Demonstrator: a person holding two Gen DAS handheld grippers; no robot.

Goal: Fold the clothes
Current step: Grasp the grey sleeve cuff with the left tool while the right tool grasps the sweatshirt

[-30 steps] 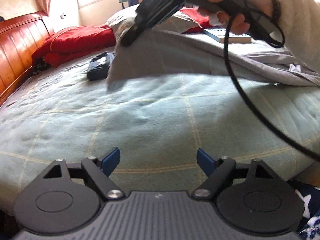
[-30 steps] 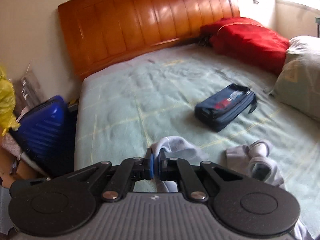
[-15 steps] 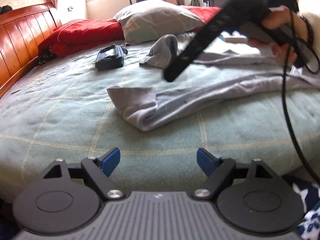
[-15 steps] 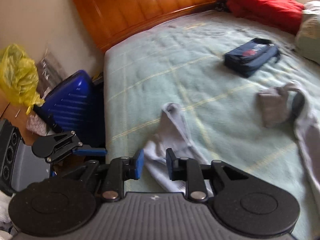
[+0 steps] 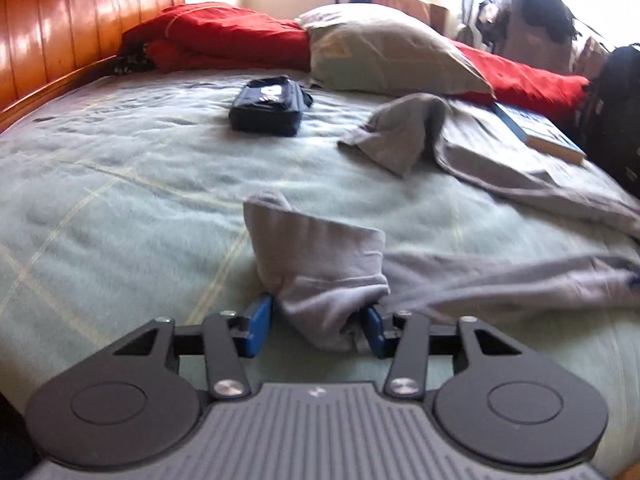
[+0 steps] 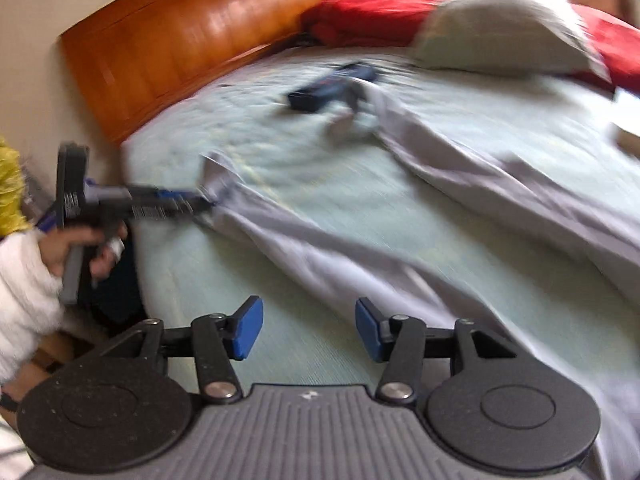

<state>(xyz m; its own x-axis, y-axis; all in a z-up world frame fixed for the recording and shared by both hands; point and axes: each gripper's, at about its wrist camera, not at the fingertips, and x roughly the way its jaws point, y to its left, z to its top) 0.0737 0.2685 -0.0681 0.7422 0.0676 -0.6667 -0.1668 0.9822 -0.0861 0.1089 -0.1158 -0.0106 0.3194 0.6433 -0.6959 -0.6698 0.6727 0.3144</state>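
A grey long-sleeved garment (image 5: 500,284) lies spread over the pale green blanket (image 5: 120,208). One ribbed sleeve cuff (image 5: 320,256) sits bunched between the blue pads of my left gripper (image 5: 318,328), which is shut on it. The other sleeve (image 5: 400,132) lies folded near the pillow. In the right wrist view the left gripper (image 6: 200,202) pinches that cuff at the bed's left edge, held by a hand in a white fuzzy sleeve (image 6: 24,292). My right gripper (image 6: 308,330) stands open over the blanket with nothing between its pads. The garment (image 6: 400,240) lies just to its right.
A dark blue pouch (image 5: 268,110) lies mid-bed. A beige pillow (image 5: 384,56) and red bedding (image 5: 224,40) sit at the far side. A book (image 5: 536,128) rests at the right, a black bag (image 5: 616,112) beyond it. A wooden headboard (image 5: 60,40) runs along the left.
My right gripper let go of the sleeve cuff, opened and drew back. My left gripper moved in to the cuff and its jaws closed around it.
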